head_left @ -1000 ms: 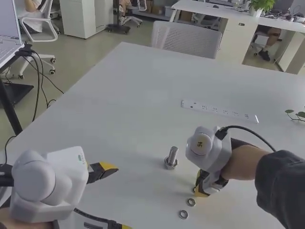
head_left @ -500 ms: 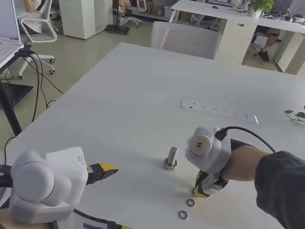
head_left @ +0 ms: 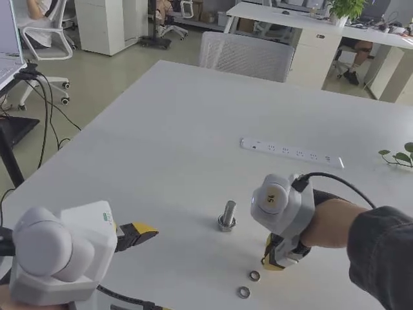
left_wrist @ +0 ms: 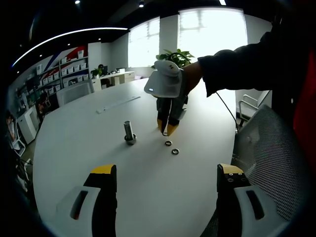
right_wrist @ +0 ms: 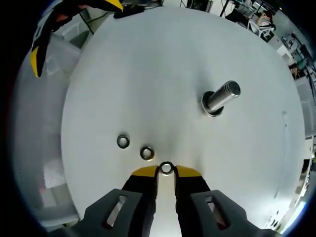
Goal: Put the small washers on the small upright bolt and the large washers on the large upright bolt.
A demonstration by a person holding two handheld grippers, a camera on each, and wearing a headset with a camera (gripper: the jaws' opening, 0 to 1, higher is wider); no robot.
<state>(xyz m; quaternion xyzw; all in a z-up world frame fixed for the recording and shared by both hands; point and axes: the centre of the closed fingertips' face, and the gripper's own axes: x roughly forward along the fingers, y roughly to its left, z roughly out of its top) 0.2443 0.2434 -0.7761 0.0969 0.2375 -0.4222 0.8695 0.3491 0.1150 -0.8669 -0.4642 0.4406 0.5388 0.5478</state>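
A white worktop in an open office carries one upright bolt. In the head view the right claw points down at the surface just beside the bolt, on the person's side of it. Two loose washers lie a little further from the bolt than the claw's tips.

In the left gripper view the left claw stands wide open and empty, well back from the bolt. The count here is again one bolt and two loose washers.

In the right gripper view the right claw's jaws are drawn almost together, and a pinched washer sits between their tips, seemingly nipped by its rim. The bolt stands ahead of it. That makes three washers and one bolt in all.

To do this step well, I judge the washer should be lifted level and its hole centred over the bolt's top. It should be freed only once threaded, since so thin a rim hold may slip. Whether its size suits this bolt I cannot tell.
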